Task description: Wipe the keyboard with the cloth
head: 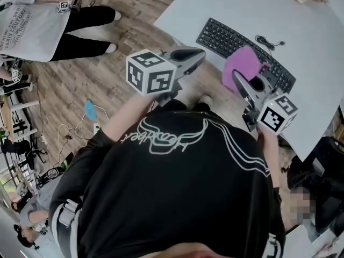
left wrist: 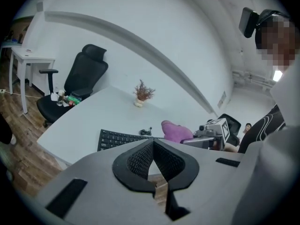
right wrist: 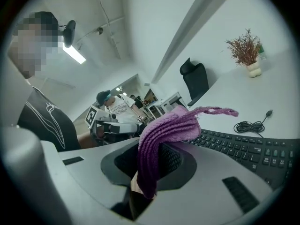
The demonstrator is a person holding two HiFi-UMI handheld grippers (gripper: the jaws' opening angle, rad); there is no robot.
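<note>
My right gripper (head: 240, 81) has its fingers clamped on the purple knitted cloth (head: 244, 62), which bunches up out of them in thick folds with a loose strand trailing off the top. My right hand (head: 264, 136) holds that gripper from below, forearm stretched forward, so the cloth sits over the near end of the black keyboard (head: 226, 39). I cannot tell whether it touches the keys. The keyboard lies slantwise on the white surface (head: 309, 47), its thin black cable (head: 267, 41) coiled just beyond it.

My left gripper (head: 194, 55) is raised on a bent arm just short of the surface's edge, over the wooden floor (head: 134, 20). It points towards the keyboard's far end, its ribbed fingers (left wrist: 140, 159) pressed together with nothing between them.
</note>
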